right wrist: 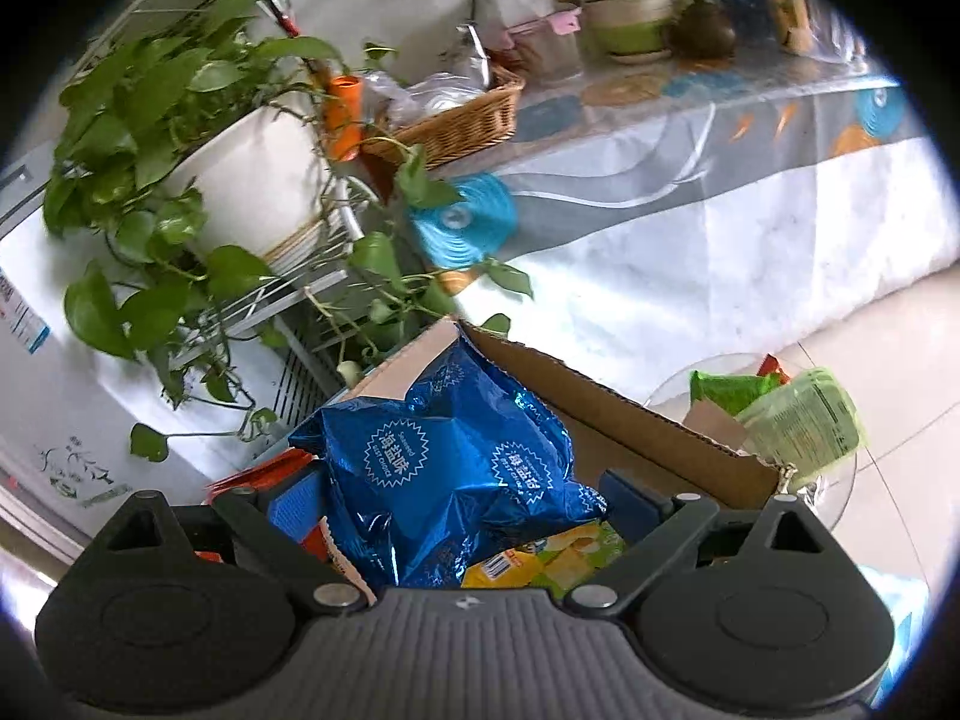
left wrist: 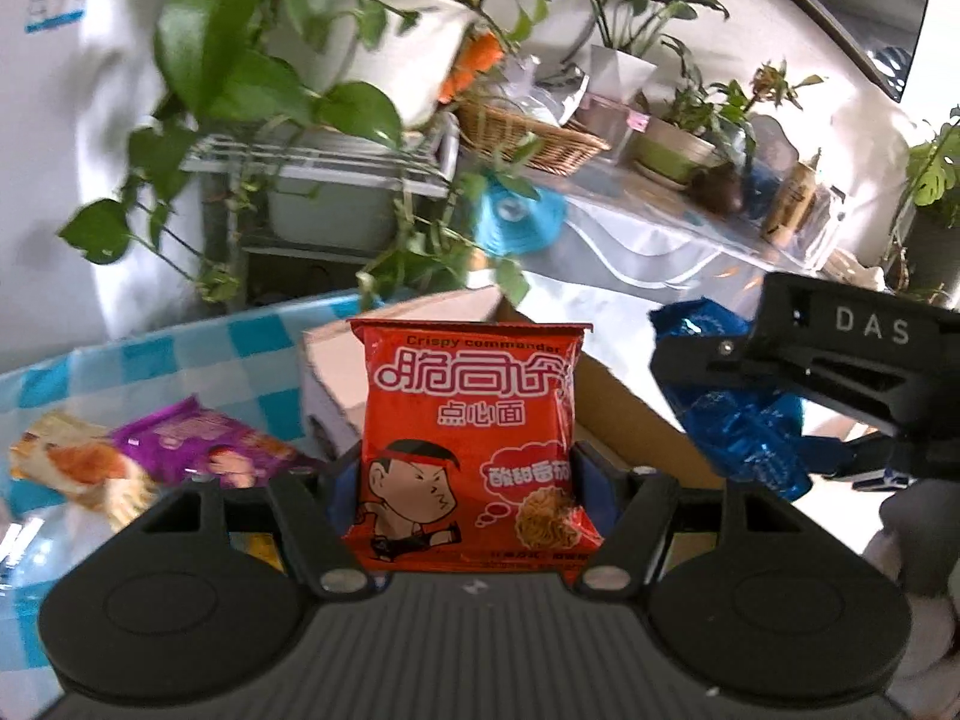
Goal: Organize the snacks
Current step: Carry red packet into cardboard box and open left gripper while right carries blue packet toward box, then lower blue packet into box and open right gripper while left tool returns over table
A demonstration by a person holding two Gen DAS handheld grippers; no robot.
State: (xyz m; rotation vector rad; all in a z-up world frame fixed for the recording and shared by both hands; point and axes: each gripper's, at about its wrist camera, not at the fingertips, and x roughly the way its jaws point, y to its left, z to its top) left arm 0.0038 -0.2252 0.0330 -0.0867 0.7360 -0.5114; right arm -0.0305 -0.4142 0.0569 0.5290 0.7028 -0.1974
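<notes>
My left gripper is shut on a red noodle snack packet and holds it upright in front of the cardboard box. My right gripper is shut on a crumpled blue foil snack bag over the cardboard box; it also shows in the left wrist view, held by the right gripper. A purple packet and an orange-white packet lie on the checked tablecloth. A yellow-green packet lies under the blue bag.
Green packets sit in a glass bowl right of the box. A large potted plant on a white rack, a wicker basket and small pots on a covered table stand behind.
</notes>
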